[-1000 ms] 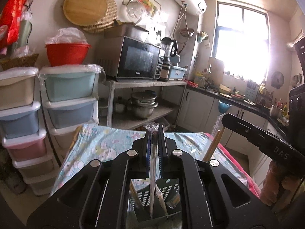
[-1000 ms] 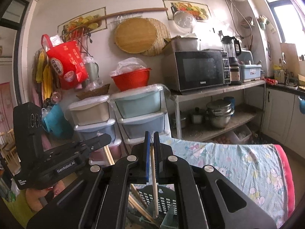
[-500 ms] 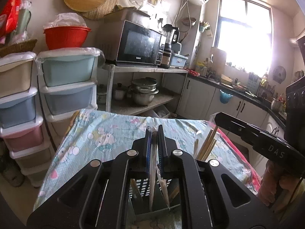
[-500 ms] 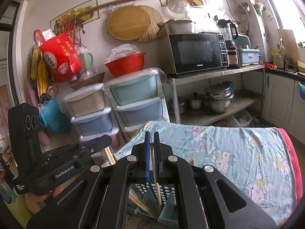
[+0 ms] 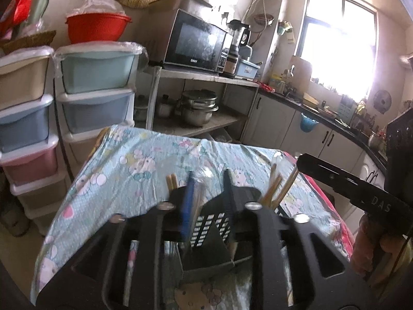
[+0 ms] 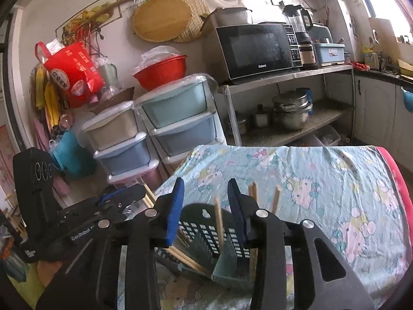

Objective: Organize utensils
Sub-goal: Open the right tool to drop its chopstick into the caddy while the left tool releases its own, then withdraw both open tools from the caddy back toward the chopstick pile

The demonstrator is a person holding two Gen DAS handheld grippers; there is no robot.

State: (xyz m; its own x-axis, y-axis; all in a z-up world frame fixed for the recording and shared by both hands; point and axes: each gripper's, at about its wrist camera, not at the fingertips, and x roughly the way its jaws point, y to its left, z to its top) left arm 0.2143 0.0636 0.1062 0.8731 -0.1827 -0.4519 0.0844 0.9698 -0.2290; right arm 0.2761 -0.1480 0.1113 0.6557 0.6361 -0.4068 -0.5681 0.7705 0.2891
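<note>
Both tools lowered, opening; chopsticks (image 6: 219, 222) upright in basket (image 6: 206, 228).

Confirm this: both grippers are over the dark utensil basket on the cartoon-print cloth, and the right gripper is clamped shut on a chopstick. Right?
Not quite. In the right wrist view the right gripper is opening; the chopstick stands free between its pads, in the utensil basket. The rest holds.

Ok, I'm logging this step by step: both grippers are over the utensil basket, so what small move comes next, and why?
Probably lift both straight up. The right gripper is opening, and the chopstick between its pads looks free, standing in the basket. The left gripper is opening too, around a wrapped utensil over that basket.
</note>
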